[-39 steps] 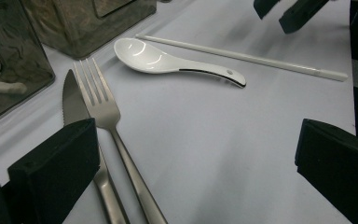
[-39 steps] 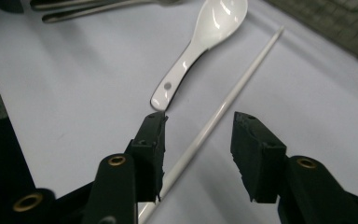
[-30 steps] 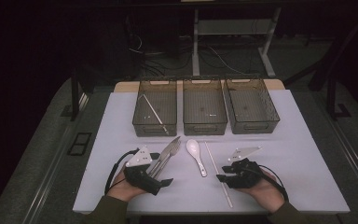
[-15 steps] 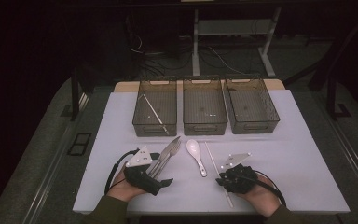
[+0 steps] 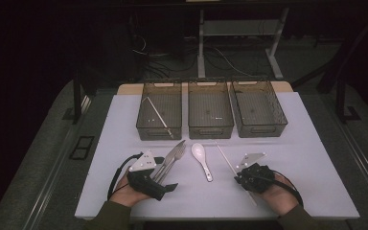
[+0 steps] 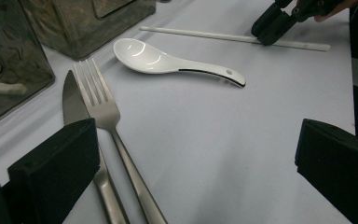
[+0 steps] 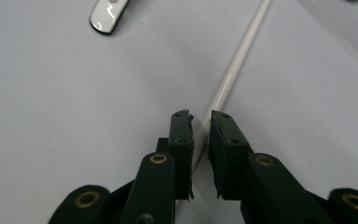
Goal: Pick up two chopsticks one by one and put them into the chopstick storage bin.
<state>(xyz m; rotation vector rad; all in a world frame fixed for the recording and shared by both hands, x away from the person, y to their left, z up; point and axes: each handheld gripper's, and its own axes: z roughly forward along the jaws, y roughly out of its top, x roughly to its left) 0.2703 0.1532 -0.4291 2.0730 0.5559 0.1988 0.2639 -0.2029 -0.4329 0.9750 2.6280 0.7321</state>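
Note:
A white chopstick (image 5: 224, 155) lies slantwise on the white table. My right gripper (image 5: 238, 178) points down at its near half. Its jaws have just been closing and now stand shut on the chopstick (image 7: 242, 51), which runs between the pads of the right gripper (image 7: 201, 121) and still rests on the table. My left gripper (image 5: 166, 173) rests wide open at the front left. In the left gripper view, a fork (image 6: 100, 102) and a knife (image 6: 72, 100) lie side by side at the left jaw of the left gripper (image 6: 196, 140). A white spoon (image 5: 202, 158) lies between the two grippers.
Three dark see-through bins stand in a row at the back: left (image 5: 148, 129), middle (image 5: 211, 130), right (image 5: 261, 130). The left bin holds another chopstick (image 5: 157, 115). Bare white table (image 5: 306, 158) stretches to the right, and the floor around is dark.
The right gripper's jaws have narrowed from open to shut around the chopstick, and the hand has shifted slightly toward it. The left gripper and the cutlery have not moved.

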